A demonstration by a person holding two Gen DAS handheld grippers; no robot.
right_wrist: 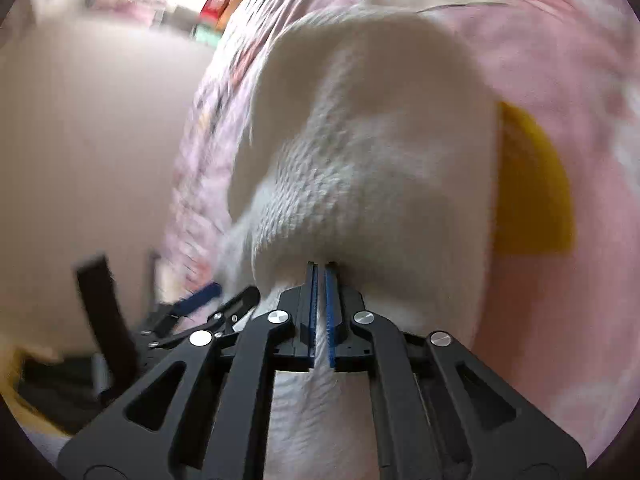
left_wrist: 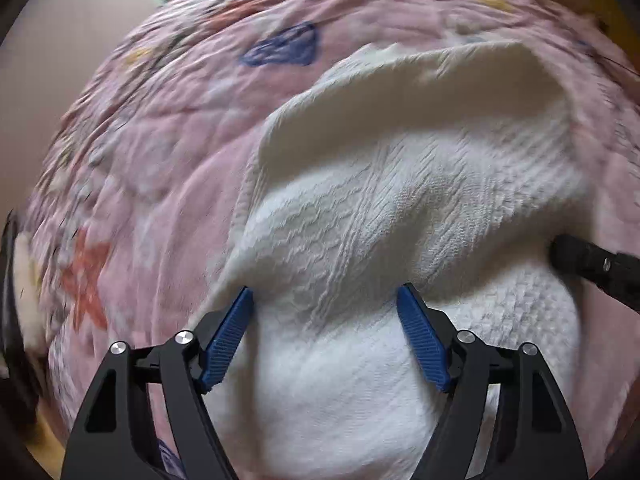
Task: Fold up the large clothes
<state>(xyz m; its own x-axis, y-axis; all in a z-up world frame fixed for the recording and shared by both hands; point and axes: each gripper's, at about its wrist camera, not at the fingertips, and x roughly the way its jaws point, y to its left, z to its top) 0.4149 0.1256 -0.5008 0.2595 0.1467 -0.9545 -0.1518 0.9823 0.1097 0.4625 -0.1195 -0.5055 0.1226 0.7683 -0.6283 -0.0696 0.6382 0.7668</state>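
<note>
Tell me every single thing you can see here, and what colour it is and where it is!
white garment: one, white textured knit, lying bunched on the bed cover, partly folded over itself
bed cover: one, pink with coloured star and gem shapes, spread under the garment
yellow thing: one, yellow, on the pink cover just past the garment's edge; too blurred to say what it is
clutter: several red, orange and green items, far back beyond the bed, too blurred to count
left gripper: one, black with blue pads, jaws wide apart over the garment, not pinching it
right gripper: one, black with blue pads, jaws nearly together with a fold of the white garment between them
</note>
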